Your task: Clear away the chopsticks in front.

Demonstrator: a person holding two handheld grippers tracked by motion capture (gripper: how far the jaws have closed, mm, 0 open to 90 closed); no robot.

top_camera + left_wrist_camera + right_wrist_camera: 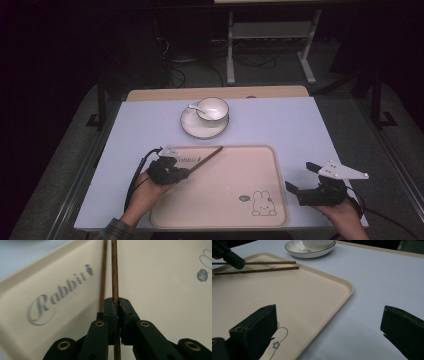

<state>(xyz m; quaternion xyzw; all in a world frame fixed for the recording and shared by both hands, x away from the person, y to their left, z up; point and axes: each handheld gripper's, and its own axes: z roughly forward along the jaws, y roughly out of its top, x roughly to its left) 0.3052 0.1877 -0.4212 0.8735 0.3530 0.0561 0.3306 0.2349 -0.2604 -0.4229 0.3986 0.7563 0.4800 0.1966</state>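
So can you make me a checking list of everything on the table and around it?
Surface: pale table, beige rabbit tray on it.
Job's things: one chopstick clamped in the left gripper; second chopstick lying on the tray beside it.
Clutter: white bowl on a saucer, spoon at the bowl's rim.
Grippers: left shut on the chopstick; right gripper open, holding nothing, beside the tray.
Cables: black cable trails from the left gripper.
Surroundings: dark room, metal stand behind the table.
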